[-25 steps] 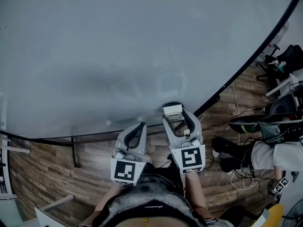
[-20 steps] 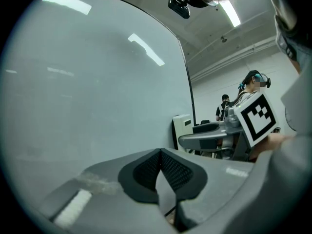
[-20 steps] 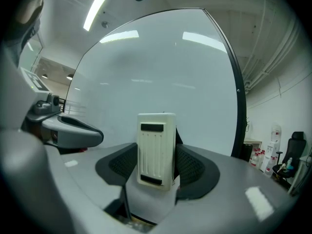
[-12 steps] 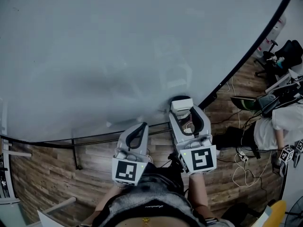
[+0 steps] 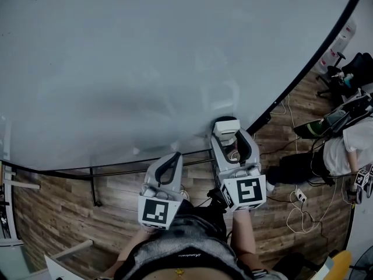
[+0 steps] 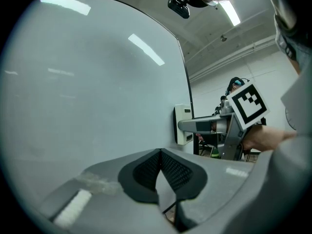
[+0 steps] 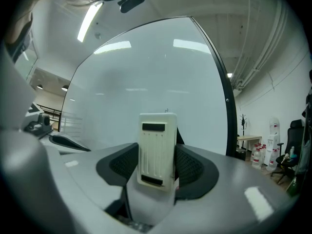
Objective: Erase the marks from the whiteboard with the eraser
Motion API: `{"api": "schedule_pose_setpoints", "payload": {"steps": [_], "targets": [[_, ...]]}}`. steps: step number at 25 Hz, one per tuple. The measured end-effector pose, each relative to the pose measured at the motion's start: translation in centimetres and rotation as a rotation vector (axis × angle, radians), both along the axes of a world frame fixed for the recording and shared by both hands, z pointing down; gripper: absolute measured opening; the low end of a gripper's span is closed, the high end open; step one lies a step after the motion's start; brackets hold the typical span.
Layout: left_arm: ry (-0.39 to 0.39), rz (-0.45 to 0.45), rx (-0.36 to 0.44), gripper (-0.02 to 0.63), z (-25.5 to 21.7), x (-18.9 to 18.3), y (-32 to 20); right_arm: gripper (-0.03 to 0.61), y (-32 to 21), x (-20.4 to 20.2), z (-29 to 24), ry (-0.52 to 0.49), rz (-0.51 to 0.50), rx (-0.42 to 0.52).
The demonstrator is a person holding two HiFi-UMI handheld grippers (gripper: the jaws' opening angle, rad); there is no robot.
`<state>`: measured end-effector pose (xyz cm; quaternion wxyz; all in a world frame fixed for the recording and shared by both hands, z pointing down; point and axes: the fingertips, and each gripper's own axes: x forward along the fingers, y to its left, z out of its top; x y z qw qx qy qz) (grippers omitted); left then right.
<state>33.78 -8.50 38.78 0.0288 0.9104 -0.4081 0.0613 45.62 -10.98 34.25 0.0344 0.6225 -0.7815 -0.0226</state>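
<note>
The whiteboard [image 5: 145, 57] fills most of the head view and looks nearly blank, with only faint smears. My right gripper [image 5: 227, 134] is shut on the cream eraser [image 5: 226, 125], whose far end meets the board near its lower black edge. In the right gripper view the eraser [image 7: 157, 140] stands upright between the jaws, and a tiny dark squiggle [image 7: 166, 110] shows on the whiteboard [image 7: 146, 77] just above it. My left gripper [image 5: 171, 163] is shut and holds nothing, hanging left of and below the right one. From the left gripper view, the eraser [image 6: 183, 125] presses flat on the whiteboard [image 6: 87, 82].
Below the board lie a wooden floor [image 5: 70, 203] and the stand's black bar [image 5: 116, 168]. A seated person [image 5: 344, 150], cables [image 5: 303, 200] and office chairs [image 5: 344, 69] are at the right. Water bottles [image 7: 258, 155] stand by the far wall.
My right gripper has slid the eraser to the right and a little up along the board's lower edge. The left gripper has stayed where it was.
</note>
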Motion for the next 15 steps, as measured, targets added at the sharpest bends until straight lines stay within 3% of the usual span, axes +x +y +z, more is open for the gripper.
{"api": "schedule_pose_setpoints", "payload": {"steps": [7,15], "targets": [[-0.008,-0.022,-0.003,0.005,0.2,-0.9,0.4,0.241,-0.3,0.1,5.0,0.024,0.023,-0.107],[-0.007,-0.035,-0.002,0.005,0.0,-1.5,0.6,0.241,-0.5,0.2,4.9,0.023,0.040,-0.120]]}}
